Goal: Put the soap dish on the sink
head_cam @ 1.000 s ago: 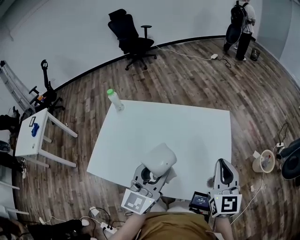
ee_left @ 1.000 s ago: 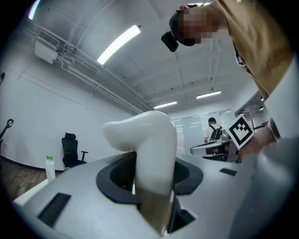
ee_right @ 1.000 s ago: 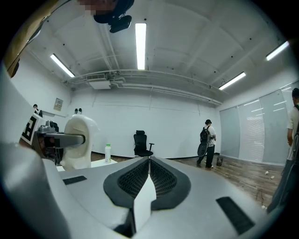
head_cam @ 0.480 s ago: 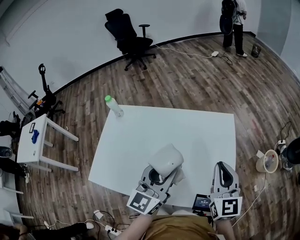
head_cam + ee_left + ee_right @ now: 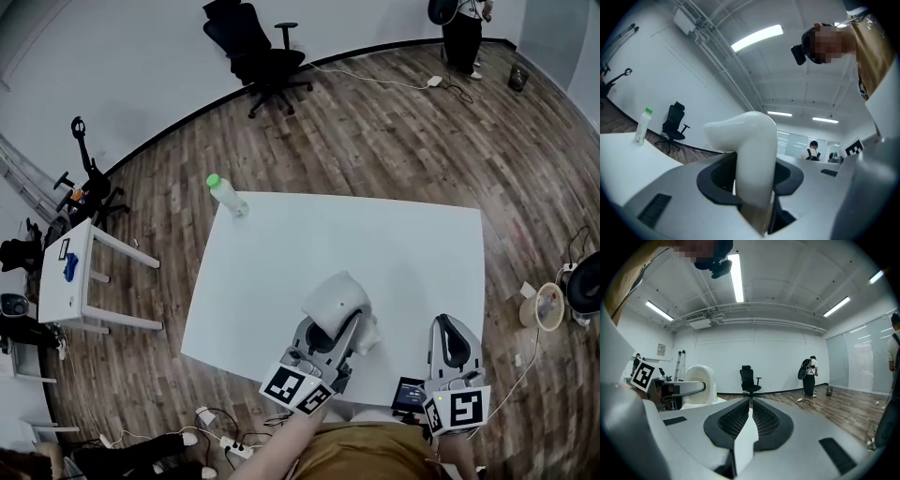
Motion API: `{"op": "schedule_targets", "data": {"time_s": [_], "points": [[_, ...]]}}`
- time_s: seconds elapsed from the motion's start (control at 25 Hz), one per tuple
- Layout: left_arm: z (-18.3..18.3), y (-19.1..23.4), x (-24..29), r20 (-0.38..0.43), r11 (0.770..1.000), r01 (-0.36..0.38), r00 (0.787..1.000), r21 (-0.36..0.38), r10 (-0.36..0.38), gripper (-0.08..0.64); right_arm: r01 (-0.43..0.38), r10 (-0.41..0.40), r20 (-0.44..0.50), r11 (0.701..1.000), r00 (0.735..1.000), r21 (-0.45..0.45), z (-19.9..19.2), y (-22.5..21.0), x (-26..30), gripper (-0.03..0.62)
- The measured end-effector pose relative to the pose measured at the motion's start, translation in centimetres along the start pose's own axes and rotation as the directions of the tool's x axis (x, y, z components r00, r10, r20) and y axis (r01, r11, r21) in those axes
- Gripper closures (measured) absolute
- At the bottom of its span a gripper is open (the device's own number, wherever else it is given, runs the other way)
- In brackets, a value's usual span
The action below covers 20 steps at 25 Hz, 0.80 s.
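The soap dish (image 5: 334,298) is a white rounded piece held above the near part of the white table (image 5: 281,272). My left gripper (image 5: 345,328) is shut on it, and its jaws stand wide around the dish's lower edge. In the left gripper view the soap dish (image 5: 749,154) rises between the dark pads (image 5: 717,176). My right gripper (image 5: 454,332) hovers over the table's near right corner, shut and empty; the right gripper view shows its jaws pressed together at the right gripper (image 5: 751,414), with the soap dish (image 5: 701,383) off to the left.
A bottle with a green cap (image 5: 228,198) stands at the table's far left corner. A small black device (image 5: 409,395) lies at the near edge. Around the table are a black office chair (image 5: 253,47), a small white side table (image 5: 67,274), a bin (image 5: 542,306) and a person (image 5: 463,23).
My left gripper has carried the soap dish to the right and a little lower, rolling as it went. The right gripper has drifted slightly and stays shut.
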<state>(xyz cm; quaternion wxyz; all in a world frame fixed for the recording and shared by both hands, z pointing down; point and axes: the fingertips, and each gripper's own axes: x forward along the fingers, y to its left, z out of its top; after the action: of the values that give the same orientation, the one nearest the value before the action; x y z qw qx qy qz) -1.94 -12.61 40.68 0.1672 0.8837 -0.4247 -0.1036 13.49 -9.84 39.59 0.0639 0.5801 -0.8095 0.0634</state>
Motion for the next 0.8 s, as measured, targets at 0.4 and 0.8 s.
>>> {"op": "schedule_targets", "data": {"time_s": [0.4,0.8], "points": [[-3.0,2.4,-0.7,-0.025,0.987,-0.037,0.999,-0.153,0.033,0.4,-0.008,0.009,-0.032,1.0,0.999,0.027,-1.4,1.0,0.1,0.581],[-6.4,5.8,-2.1,-0.049,0.934,-0.129,0.992,-0.334,0.119,0.4,-0.063,0.065,-0.068,0.998,0.996,0.025,-2.0,3.3,0.7,0.58]]}}
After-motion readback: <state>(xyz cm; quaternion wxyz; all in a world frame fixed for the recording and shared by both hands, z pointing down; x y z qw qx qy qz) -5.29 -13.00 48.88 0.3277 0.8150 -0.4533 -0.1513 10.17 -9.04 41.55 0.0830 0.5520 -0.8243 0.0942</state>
